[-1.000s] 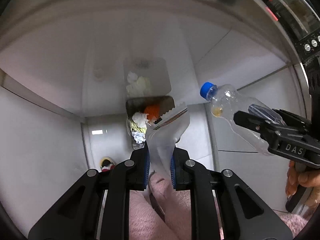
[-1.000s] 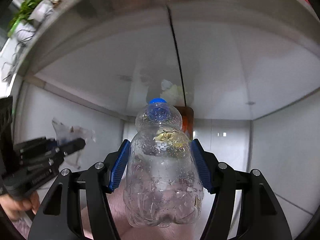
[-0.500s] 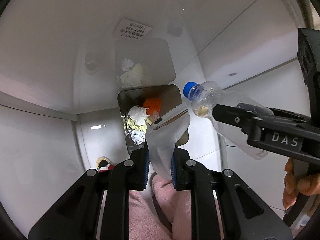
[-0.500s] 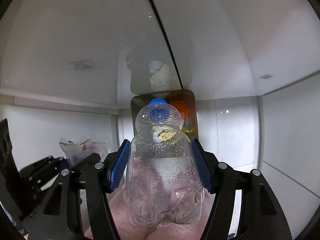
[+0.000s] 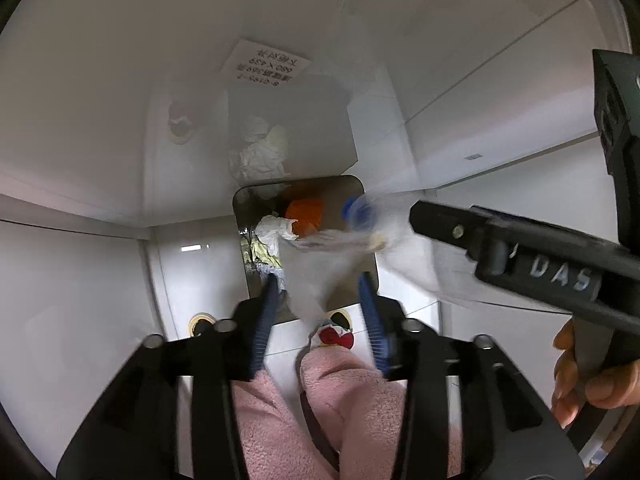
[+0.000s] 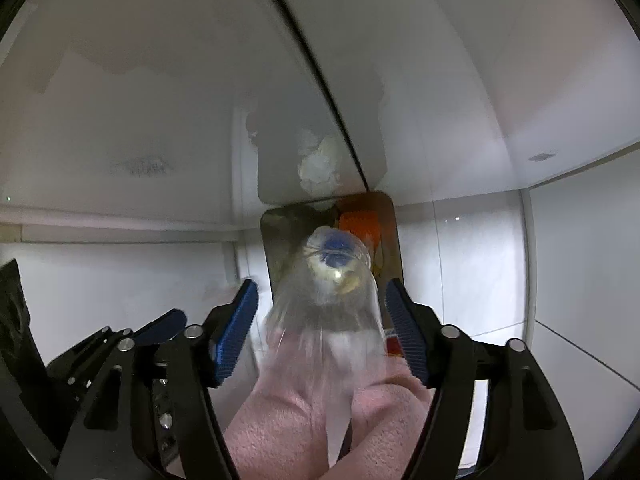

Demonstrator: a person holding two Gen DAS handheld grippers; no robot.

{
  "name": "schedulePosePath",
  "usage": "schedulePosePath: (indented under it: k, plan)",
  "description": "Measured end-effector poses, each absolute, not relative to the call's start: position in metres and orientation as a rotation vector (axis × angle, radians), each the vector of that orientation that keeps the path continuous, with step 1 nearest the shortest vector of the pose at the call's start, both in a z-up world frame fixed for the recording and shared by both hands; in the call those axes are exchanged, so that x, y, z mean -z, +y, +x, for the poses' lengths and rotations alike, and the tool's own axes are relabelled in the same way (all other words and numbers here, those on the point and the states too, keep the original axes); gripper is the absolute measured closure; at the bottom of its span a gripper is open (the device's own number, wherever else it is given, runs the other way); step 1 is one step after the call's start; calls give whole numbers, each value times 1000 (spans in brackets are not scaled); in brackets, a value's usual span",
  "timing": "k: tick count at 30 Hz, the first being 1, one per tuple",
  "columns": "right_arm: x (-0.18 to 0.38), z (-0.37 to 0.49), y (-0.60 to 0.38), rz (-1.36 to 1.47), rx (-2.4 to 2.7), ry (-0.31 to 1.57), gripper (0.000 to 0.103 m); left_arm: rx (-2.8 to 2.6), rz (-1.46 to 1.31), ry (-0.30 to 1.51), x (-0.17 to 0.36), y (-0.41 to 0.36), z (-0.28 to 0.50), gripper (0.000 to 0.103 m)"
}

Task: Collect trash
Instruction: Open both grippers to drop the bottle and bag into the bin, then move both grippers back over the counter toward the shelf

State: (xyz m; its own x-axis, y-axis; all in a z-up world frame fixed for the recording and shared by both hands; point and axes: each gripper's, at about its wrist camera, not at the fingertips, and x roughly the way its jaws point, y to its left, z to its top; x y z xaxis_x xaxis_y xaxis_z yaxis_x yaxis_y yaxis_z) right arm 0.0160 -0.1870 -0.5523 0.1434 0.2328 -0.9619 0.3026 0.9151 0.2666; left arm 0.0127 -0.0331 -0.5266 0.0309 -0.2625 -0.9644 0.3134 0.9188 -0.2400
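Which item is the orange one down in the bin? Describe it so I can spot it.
Find the dark rectangular bin on the white floor below both grippers. Inside, near its far edge, the orange piece lies beside crumpled white paper; nothing else in the bin is bright orange.

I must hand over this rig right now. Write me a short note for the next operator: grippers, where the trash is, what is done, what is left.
Left gripper: jaws opening, the clear wrapper loose between them, no longer pinched.
Right gripper: jaws opening, the plastic bottle with blue cap slipping out, blurred, cap pointing at the bin.
Trash bin: directly below both grippers, already holding crumpled paper and an orange item.
Done: both pieces carried over the bin.
Left: confirm that both land inside, then look for more trash.
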Motion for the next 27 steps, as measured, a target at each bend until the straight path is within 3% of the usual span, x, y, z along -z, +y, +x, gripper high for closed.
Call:
schedulePosePath:
  k: [7, 11, 15, 27]
  plan:
    - [528, 13, -194, 427, 73, 1406, 21, 421, 60, 1447, 512, -29, 15, 38]
    - [502, 6, -196, 382, 70, 1374, 7, 414, 62, 1397, 481, -20, 15, 20]
    - [469, -7, -201, 362, 43, 1329, 5, 422, 58, 1332, 442, -10, 9, 10]
    - [313, -42, -210, 299, 5, 1065, 4, 414, 100, 1138, 312, 6, 2, 8]
